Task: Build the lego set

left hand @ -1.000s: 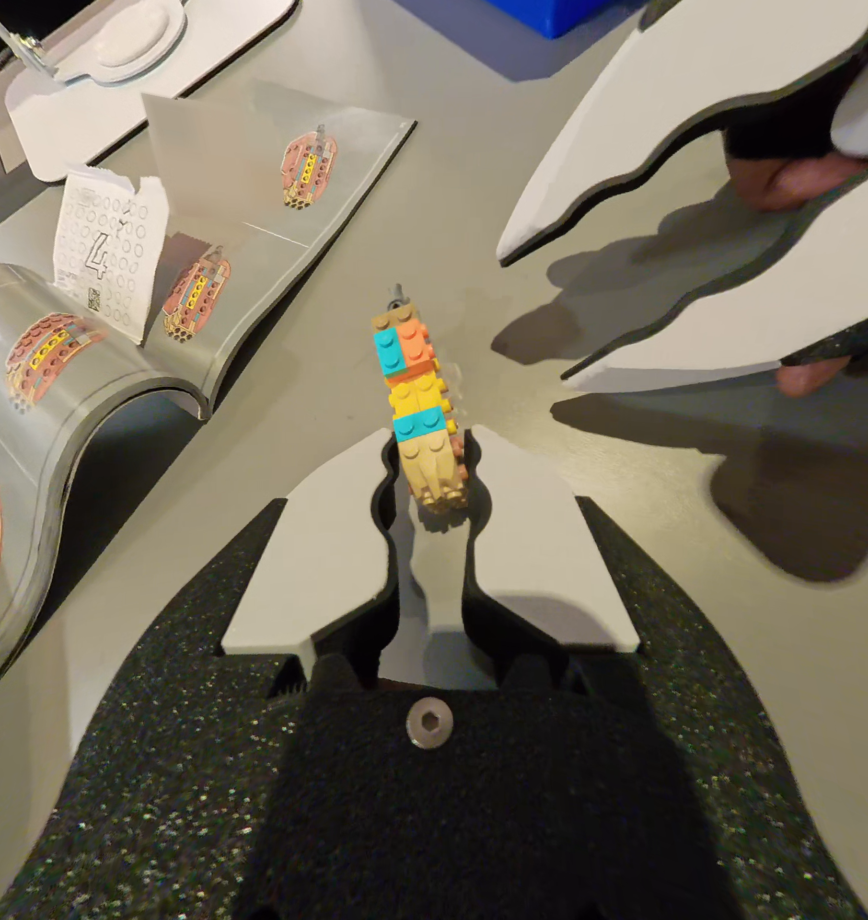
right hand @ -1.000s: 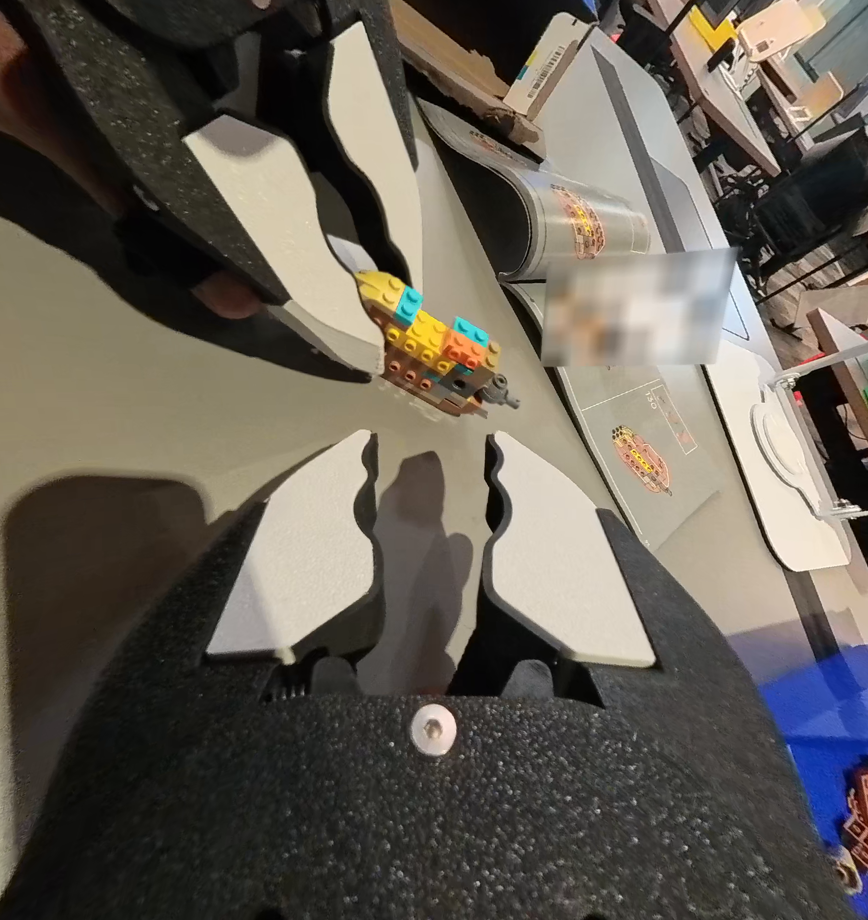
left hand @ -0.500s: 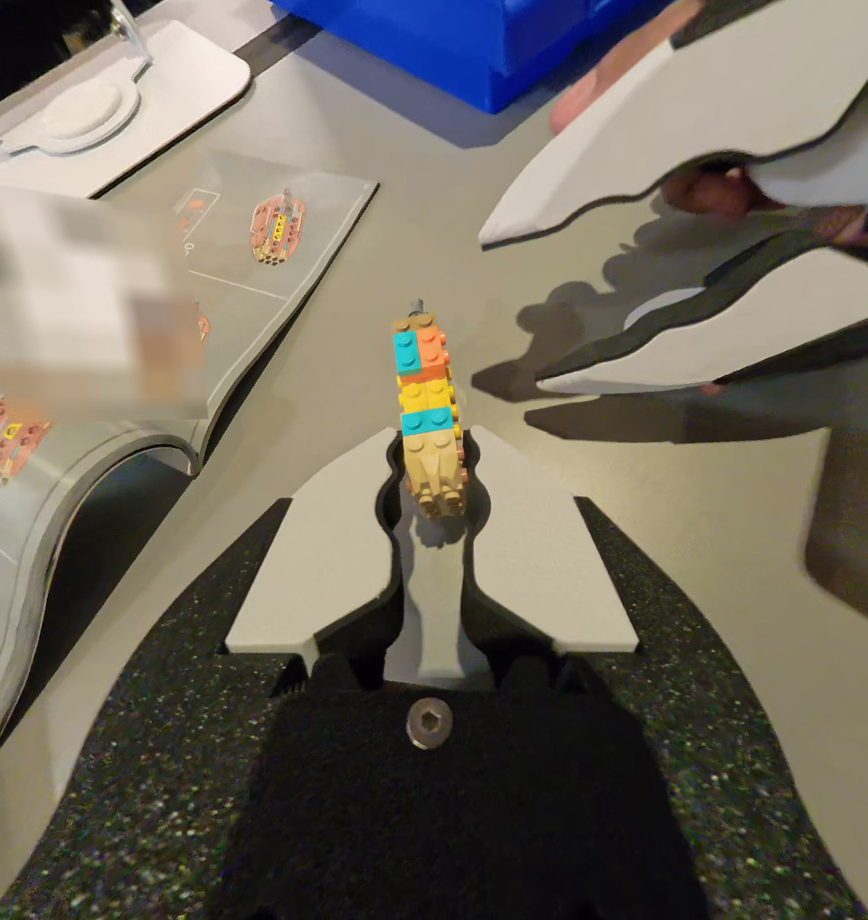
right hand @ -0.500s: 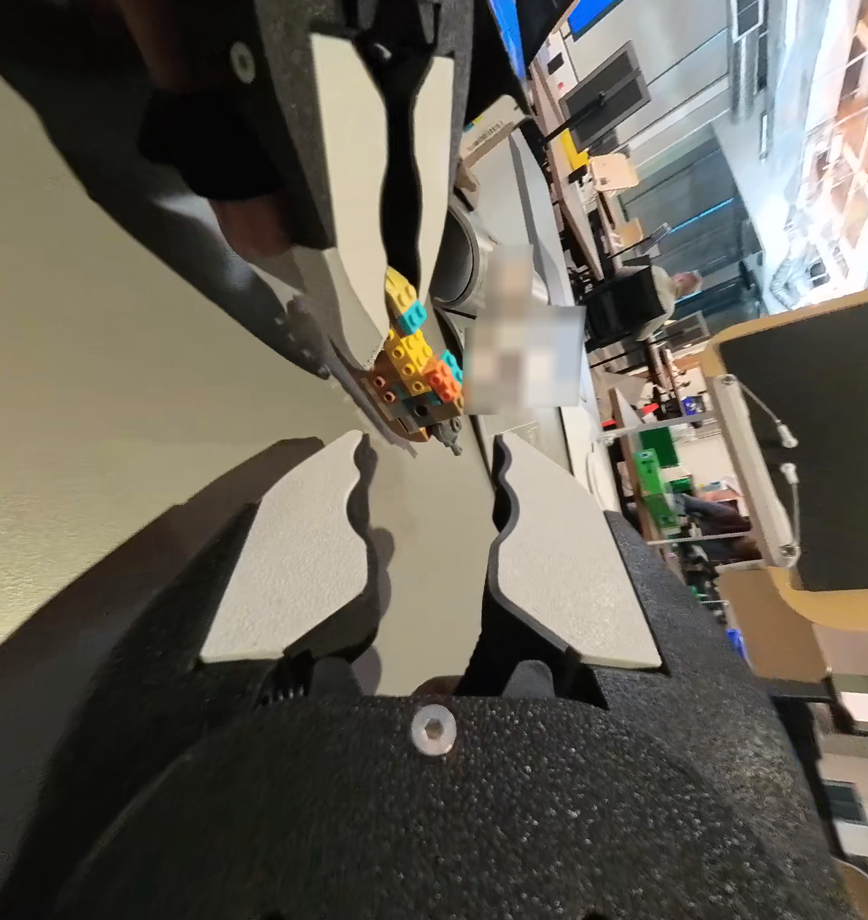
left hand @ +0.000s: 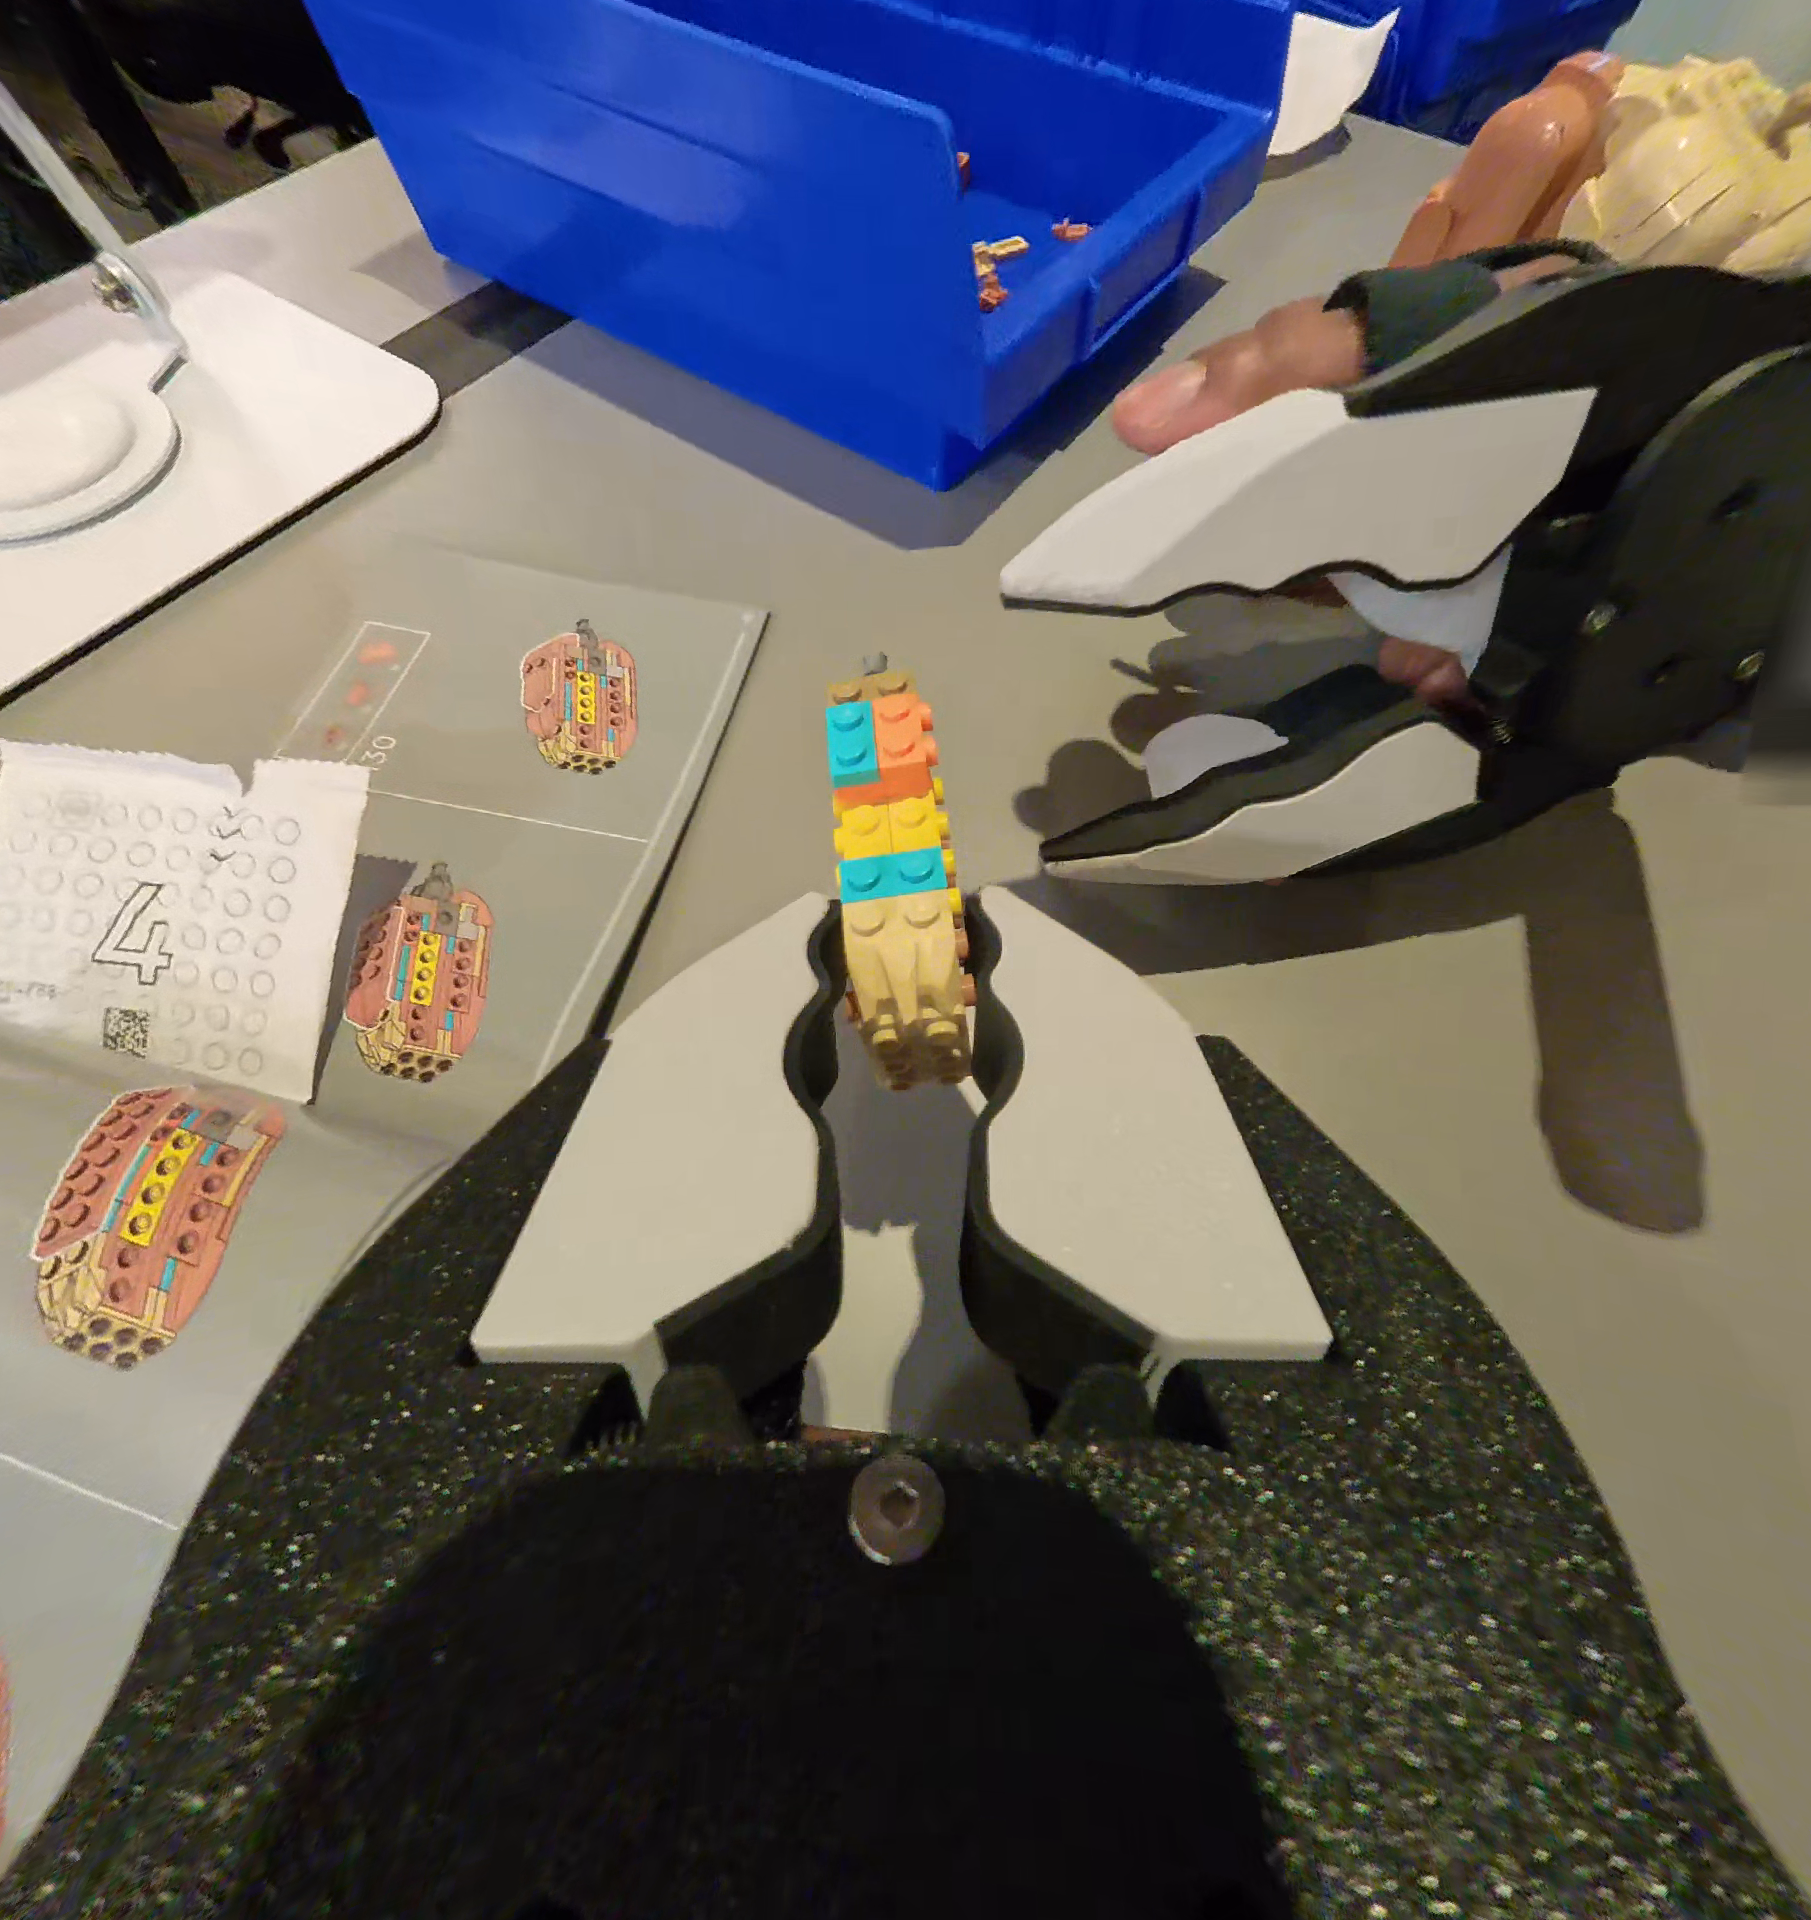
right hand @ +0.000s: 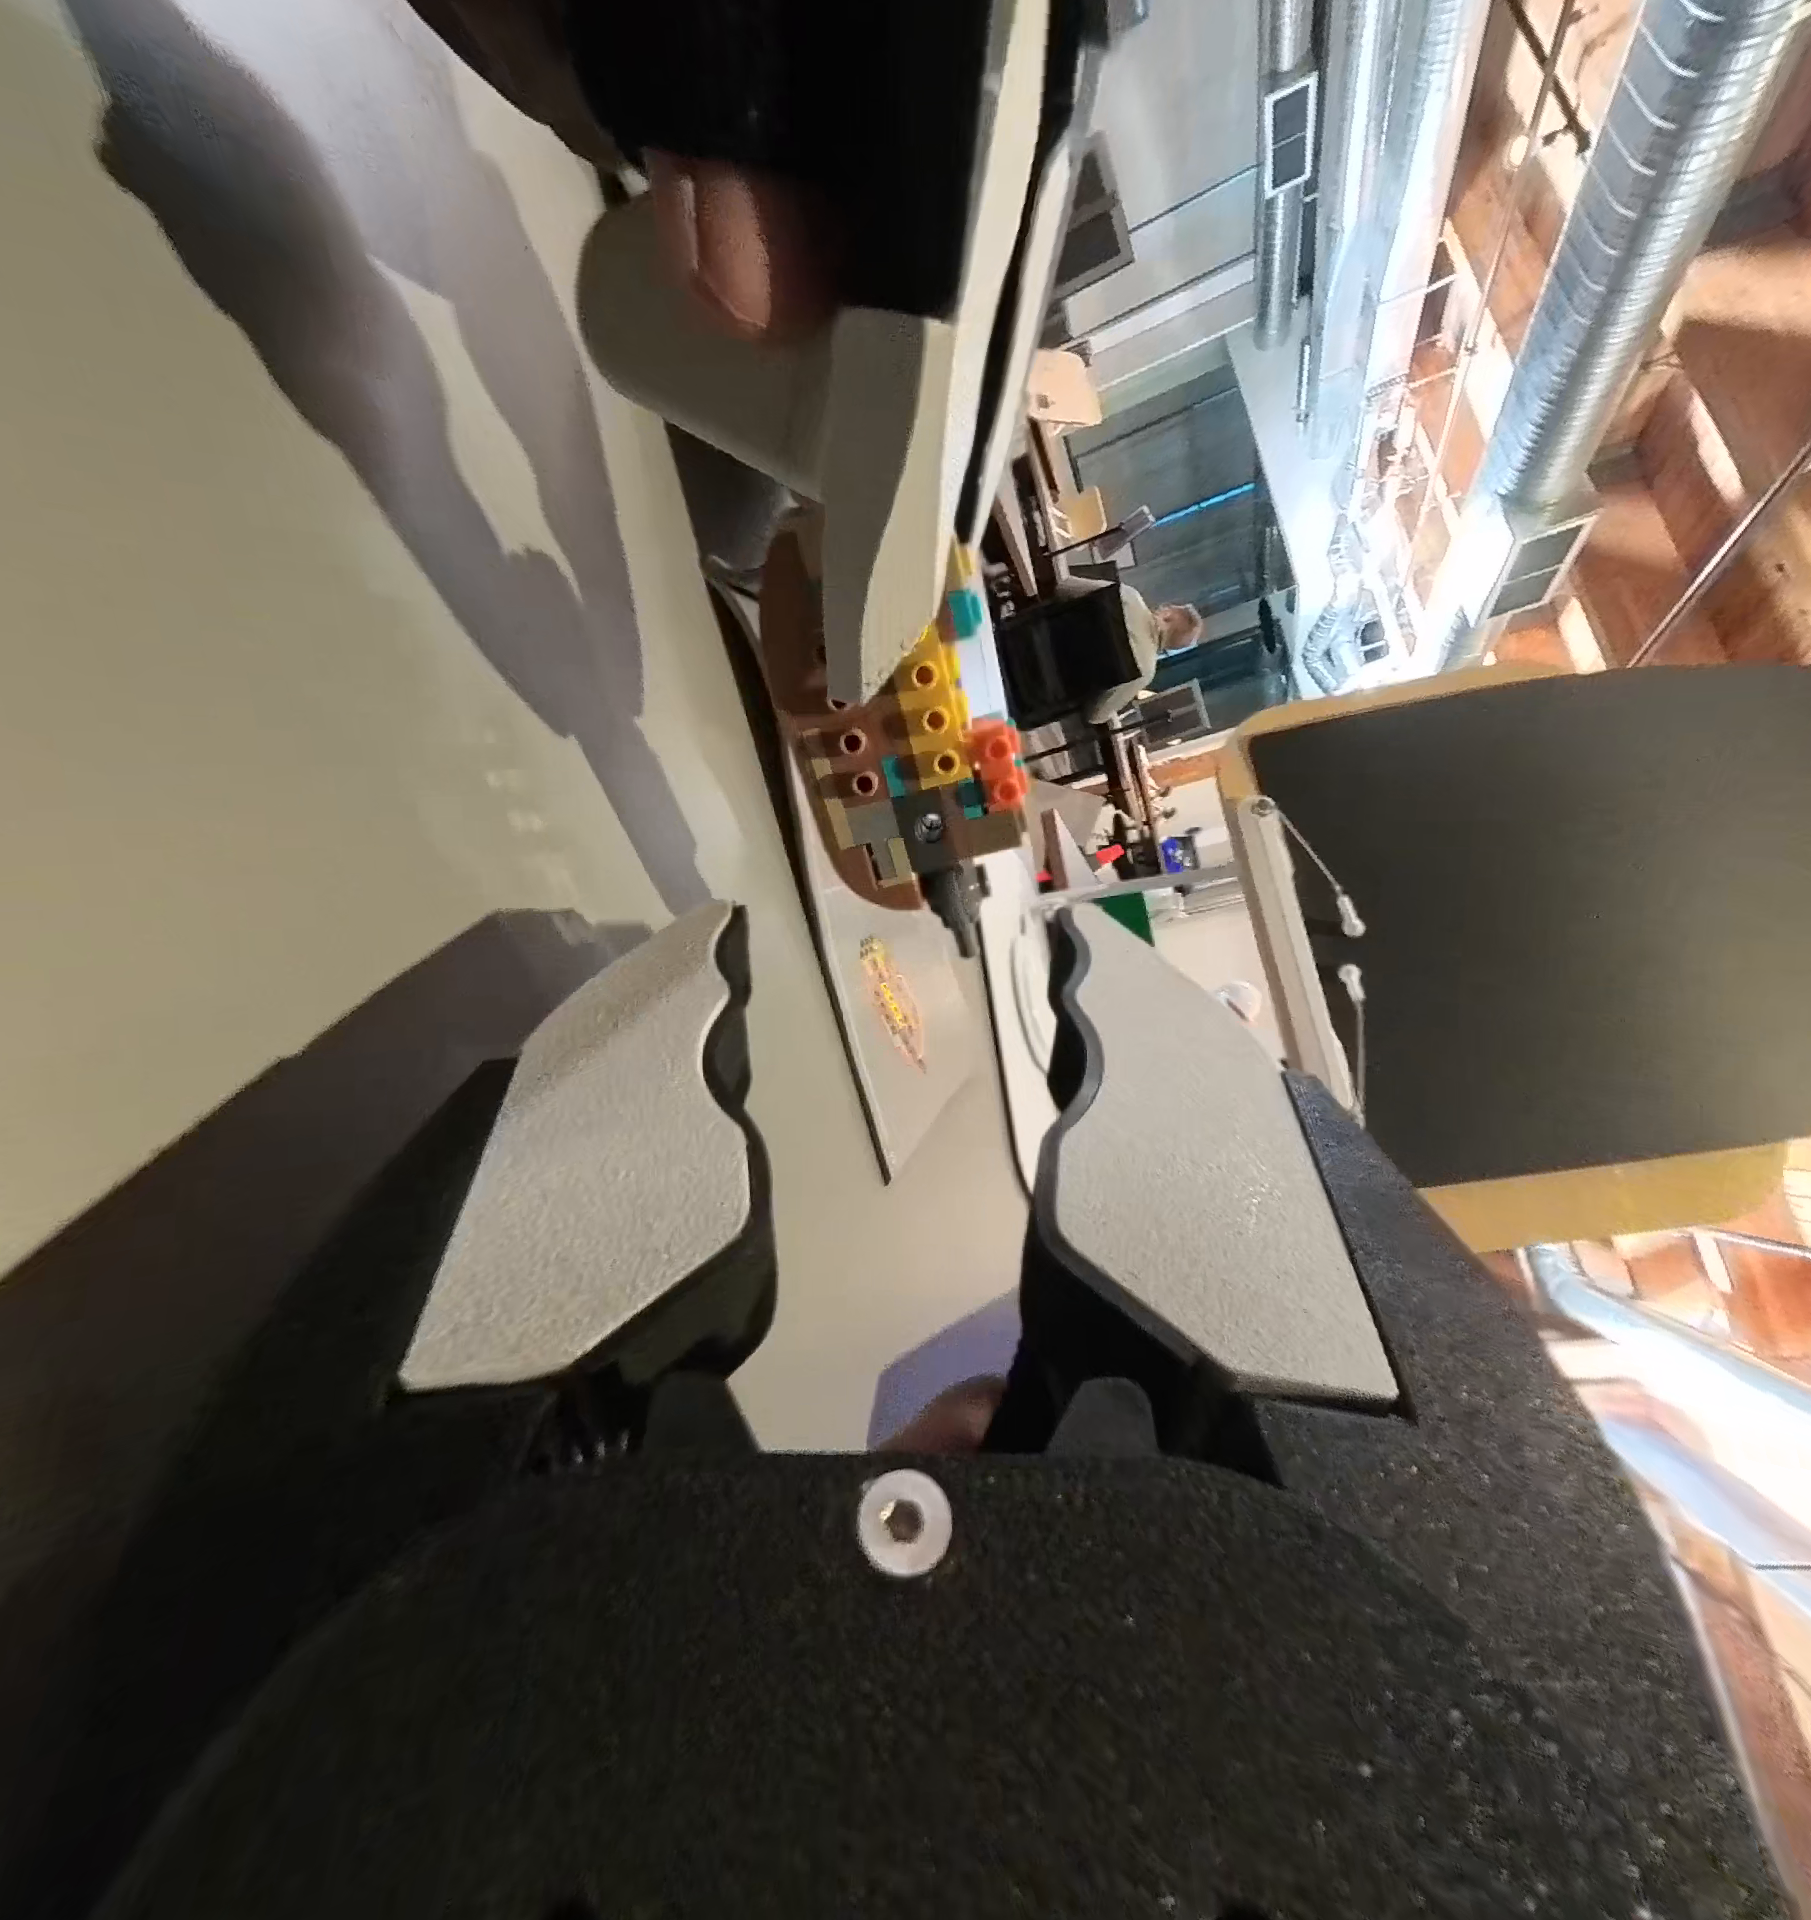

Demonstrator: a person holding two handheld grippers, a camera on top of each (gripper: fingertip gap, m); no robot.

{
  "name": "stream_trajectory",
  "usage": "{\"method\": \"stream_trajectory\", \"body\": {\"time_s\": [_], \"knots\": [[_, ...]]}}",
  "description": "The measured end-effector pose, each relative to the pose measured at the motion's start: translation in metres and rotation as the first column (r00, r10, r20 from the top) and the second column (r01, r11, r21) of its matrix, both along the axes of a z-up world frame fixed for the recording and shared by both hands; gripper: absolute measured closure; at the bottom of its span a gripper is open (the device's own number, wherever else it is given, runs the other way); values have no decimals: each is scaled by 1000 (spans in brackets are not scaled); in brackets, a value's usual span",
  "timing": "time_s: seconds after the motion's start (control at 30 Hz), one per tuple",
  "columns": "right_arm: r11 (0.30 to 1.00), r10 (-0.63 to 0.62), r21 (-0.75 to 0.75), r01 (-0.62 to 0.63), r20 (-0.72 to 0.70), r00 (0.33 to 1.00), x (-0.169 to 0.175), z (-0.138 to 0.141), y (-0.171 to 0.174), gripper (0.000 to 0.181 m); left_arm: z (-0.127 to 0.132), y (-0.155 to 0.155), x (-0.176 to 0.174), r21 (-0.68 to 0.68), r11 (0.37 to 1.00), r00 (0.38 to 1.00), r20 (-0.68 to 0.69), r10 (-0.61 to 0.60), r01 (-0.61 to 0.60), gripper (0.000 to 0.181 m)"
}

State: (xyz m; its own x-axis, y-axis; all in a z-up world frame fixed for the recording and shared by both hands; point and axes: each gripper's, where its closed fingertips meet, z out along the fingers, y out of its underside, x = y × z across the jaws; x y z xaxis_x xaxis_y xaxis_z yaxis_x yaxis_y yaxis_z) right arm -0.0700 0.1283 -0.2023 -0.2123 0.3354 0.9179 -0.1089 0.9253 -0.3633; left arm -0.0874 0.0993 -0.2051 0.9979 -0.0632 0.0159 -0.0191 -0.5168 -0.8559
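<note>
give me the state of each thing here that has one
left gripper: shut on lego model
lego model: partly built, held above table
right gripper: open, empty
instruction booklet: open, flat on table
blue bin: holding a few loose brown pieces

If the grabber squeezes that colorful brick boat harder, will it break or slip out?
The brick boat looks stiff, but it is many small pieces pressed together, so a hard squeeze might pop some off. The left gripper pinches only its tan end, so the long free part could probably twist. Its shiny plastic may be a bit slippery.
</note>
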Motion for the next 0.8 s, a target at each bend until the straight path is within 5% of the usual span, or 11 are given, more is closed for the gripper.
{"method": "stream_trajectory", "body": {"time_s": [0.33, 0.8], "knots": [[994, -13, 109, 18, -47, 999, -14, -1, -3, 122, -3, 4, 5, -23, 1000, 998, 59, 19, -18, 159], [981, 2, 193, 17, -95, 996, -13, 1, -15, 114, -1, 6, 17, -40, 999, 999, -32, -3, 2, 159]]}}
